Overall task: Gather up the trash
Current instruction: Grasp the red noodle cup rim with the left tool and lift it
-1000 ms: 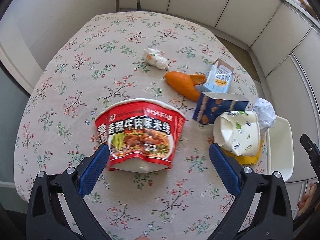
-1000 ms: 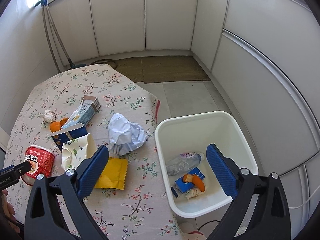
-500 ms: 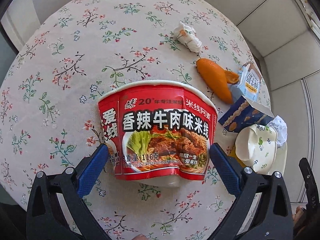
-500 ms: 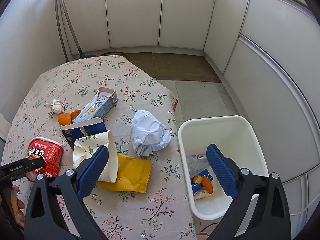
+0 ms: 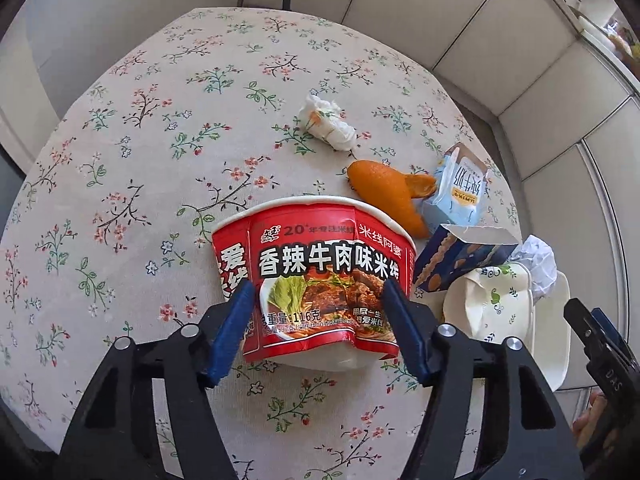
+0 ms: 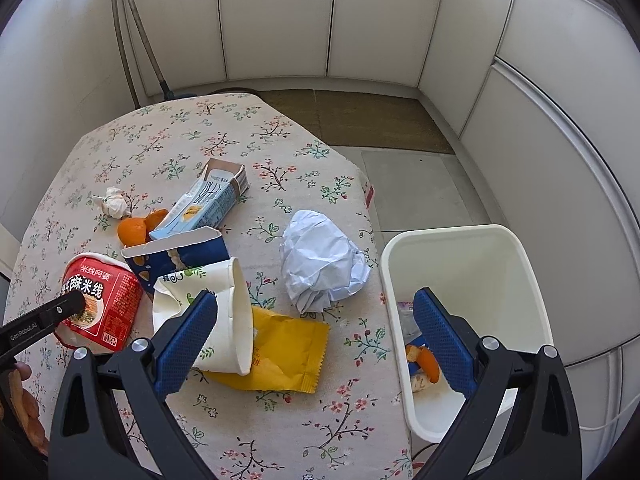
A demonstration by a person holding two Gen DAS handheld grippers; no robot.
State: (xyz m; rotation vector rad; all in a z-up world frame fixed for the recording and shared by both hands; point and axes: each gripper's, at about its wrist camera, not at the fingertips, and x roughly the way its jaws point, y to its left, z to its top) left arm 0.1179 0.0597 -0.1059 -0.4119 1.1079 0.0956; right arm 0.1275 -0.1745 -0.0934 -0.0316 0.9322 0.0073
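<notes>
- Up close in the left wrist view, the left gripper [image 5: 318, 304] has its jaws pressed on both sides of the red noodle cup [image 5: 316, 276], whose paper wall is dented near the base.
- The cup lies on its side on the flowered desk [image 5: 160, 160], its white rim facing away from the camera.
- Beyond the cup lie an orange peel [image 5: 390, 194] and, farther off, a crumpled tissue [image 5: 328, 128].
- To the right of the peel sits a pale blue milk carton [image 5: 458, 194], with a torn dark blue snack box [image 5: 460, 258] in front of it.
- Near the right edge rests a crushed paper cup [image 5: 490, 306], with a ball of white paper [image 5: 538, 260] behind it.
- Over in the right wrist view, the right gripper [image 6: 316, 338] hovers above the desk edge with its jaws wide apart and nothing between them.
- Under its left finger the paper cup lies on a yellow wrapper [image 6: 282, 354].
- The white paper ball lies near the desk edge, close to the white bin [image 6: 472, 252].
- Inside the bin, peel and other scraps are partly hidden by the right finger.
- At far left, the noodle cup sits with a black finger of the left gripper against it.
</notes>
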